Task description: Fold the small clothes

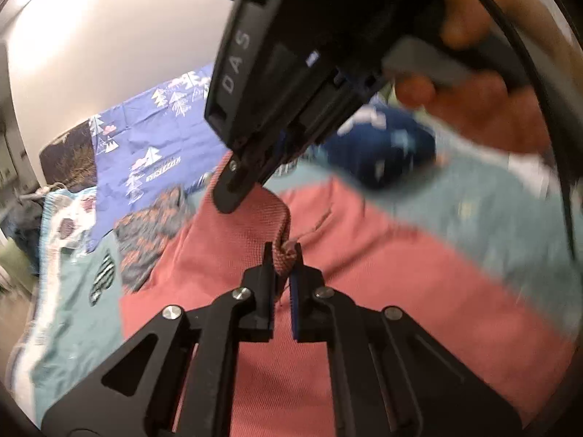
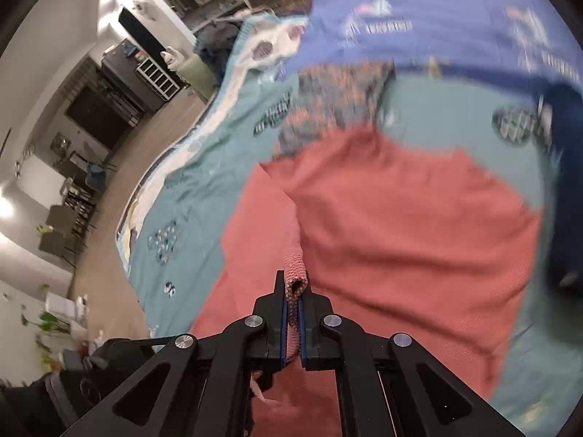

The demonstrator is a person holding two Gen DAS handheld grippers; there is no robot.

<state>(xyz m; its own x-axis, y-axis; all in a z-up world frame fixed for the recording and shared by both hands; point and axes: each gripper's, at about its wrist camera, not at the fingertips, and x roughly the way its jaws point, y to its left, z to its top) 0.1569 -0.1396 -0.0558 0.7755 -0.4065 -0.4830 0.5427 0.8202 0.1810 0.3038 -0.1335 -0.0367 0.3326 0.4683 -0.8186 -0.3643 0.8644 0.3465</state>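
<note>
- left wrist view: your left gripper (image 1: pixel 283 255) is pinching a bunched edge of the pink knit garment (image 1: pixel 382 255). your right gripper (image 1: pixel 233 185) is meeting the same cloth just beyond. the garment is lying on the teal bedspread (image 1: pixel 69 313).
- right wrist view: your right gripper (image 2: pixel 294 291) is clamping a rolled hem of the pink knit garment (image 2: pixel 400 211). you seem to be starting a fold; next, carry both corners across evenly.

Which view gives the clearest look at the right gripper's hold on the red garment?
The right wrist view: the right gripper is shut on a bunched fold of the red garment, sharp and centred. The left wrist view shows that gripper only from outside, its tip against the cloth, while the left gripper pinches another fold.
</note>
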